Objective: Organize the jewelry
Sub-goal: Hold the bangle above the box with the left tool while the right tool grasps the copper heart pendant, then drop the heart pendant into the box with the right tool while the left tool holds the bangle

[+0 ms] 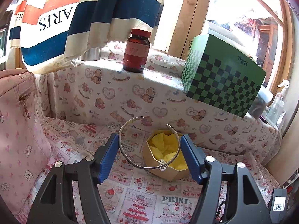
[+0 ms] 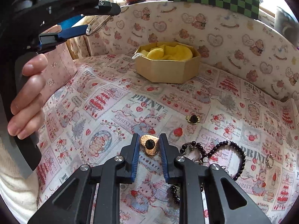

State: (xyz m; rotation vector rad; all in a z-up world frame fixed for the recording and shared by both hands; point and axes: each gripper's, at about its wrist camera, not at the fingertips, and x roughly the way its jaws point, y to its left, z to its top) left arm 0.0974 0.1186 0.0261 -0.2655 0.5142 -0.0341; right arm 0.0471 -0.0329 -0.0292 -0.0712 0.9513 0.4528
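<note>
My left gripper is shut on a silver open bangle, held in the air above and in front of the tan octagonal box lined with yellow cloth. The box also shows in the right wrist view, far centre. There the left gripper is at upper left with the bangle. My right gripper is down at the cloth, its pads on either side of a gold heart-shaped brooch with a black centre. A gold flower earring, a black bead bracelet and a small ring lie to the right.
A printed cloth covers the surface and a raised ledge behind. On the ledge stand a brown bottle, a green checked box and a metal cup. A pink bag stands at left.
</note>
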